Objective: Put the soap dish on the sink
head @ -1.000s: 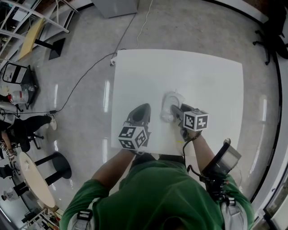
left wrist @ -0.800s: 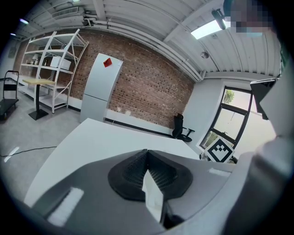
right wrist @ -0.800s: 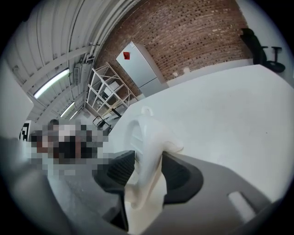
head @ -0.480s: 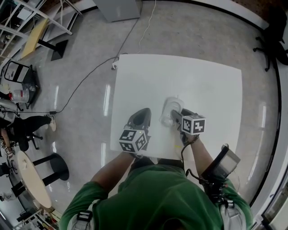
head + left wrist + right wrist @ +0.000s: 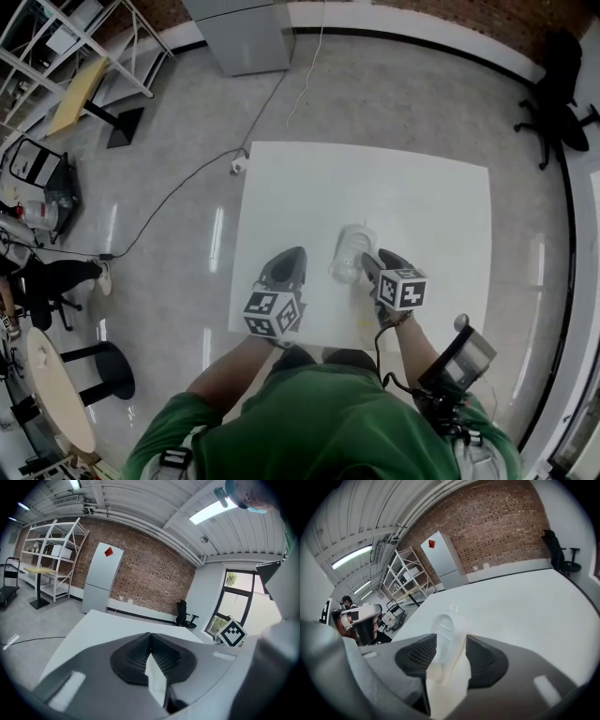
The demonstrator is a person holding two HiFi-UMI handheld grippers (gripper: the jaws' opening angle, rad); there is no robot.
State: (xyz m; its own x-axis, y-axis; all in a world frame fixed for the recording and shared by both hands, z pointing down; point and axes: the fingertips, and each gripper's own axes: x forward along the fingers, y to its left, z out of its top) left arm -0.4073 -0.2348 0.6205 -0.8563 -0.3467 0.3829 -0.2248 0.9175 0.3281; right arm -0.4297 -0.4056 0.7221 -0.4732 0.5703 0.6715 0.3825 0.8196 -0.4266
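Soap dish (image 5: 350, 251) let go on white table (image 5: 422, 206)

My left gripper (image 5: 292, 255) rests closed near the front edge, out of the way. Ahead, the jaws of my right gripper (image 5: 367, 262) have just been opening and stand wide around the dish, apparently to release it.

No legible txt; red diamond sticker (image 5: 108, 551) on grey cabinet (image 5: 100, 585), unreadable.
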